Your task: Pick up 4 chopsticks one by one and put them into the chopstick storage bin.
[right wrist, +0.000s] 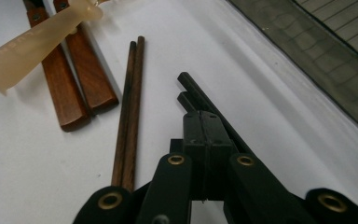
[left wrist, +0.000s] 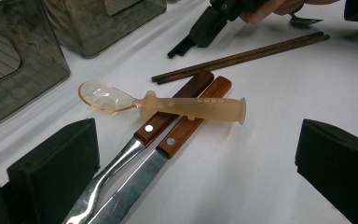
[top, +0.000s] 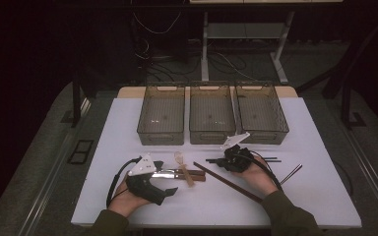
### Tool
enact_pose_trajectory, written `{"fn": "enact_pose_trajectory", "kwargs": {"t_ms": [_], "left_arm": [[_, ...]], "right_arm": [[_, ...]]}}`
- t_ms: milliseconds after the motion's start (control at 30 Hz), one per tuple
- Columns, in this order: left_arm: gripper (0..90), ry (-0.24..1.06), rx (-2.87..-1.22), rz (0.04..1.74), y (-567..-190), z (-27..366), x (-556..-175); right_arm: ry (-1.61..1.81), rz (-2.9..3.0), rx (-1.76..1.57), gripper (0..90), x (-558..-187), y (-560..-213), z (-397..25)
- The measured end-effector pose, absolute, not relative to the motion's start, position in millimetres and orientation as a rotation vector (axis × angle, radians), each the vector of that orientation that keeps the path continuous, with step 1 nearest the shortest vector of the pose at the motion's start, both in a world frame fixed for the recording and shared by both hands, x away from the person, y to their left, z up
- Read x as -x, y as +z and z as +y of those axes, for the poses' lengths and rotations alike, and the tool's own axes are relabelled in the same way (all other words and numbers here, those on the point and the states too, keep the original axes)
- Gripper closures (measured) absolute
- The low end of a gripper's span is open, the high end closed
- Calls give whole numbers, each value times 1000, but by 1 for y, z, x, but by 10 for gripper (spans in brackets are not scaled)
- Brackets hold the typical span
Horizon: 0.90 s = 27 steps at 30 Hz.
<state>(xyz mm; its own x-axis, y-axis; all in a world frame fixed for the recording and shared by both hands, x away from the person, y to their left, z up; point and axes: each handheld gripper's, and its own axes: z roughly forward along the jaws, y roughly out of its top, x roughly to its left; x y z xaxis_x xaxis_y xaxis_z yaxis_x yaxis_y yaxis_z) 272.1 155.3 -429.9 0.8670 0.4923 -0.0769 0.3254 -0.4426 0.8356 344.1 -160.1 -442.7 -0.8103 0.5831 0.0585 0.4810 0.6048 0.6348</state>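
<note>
The white table [top: 128, 118] carries three translucent grey bins [top: 211, 118] in a row at its far side; all positions below are referenced to this row. On the near side of the bins, the right gripper [right wrist: 204, 135] is clenched on a pair of black chopsticks [right wrist: 191, 91], whose tips project past the pressed-together jaws and lie low over the table surface; in the high view this gripper [top: 234, 158] sits just in front of the gap between the middle and right bins, held in the person's right hand [top: 258, 177]. Nearer the person than the black chopsticks, a pair of brown wooden chopsticks [right wrist: 129, 107] lies flat on the table, running diagonally. In front of the left and middle bins lie a knife [left wrist: 168, 154] and a second utensil [left wrist: 135, 140], both with wooden riveted handles, side by side and touching. A translucent amber spoon [left wrist: 168, 105] rests across both handles. The left gripper [left wrist: 196, 168] is released, its jaws standing wide apart on either side of the two metal blades, not in contact with them; in the high view it [top: 150, 184] is in front of the left bin, well apart from that bin.
</note>
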Motion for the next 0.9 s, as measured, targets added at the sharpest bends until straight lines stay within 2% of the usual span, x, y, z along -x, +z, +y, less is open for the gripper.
{"fn": "enact_pose_trajectory", "kwargs": {"t_ms": [900], "left_arm": [[0, 219, -2067, 594, -430, 155, -272]], "right_arm": [[948, 2632, -958, 900, -376, -442, -154]]}}
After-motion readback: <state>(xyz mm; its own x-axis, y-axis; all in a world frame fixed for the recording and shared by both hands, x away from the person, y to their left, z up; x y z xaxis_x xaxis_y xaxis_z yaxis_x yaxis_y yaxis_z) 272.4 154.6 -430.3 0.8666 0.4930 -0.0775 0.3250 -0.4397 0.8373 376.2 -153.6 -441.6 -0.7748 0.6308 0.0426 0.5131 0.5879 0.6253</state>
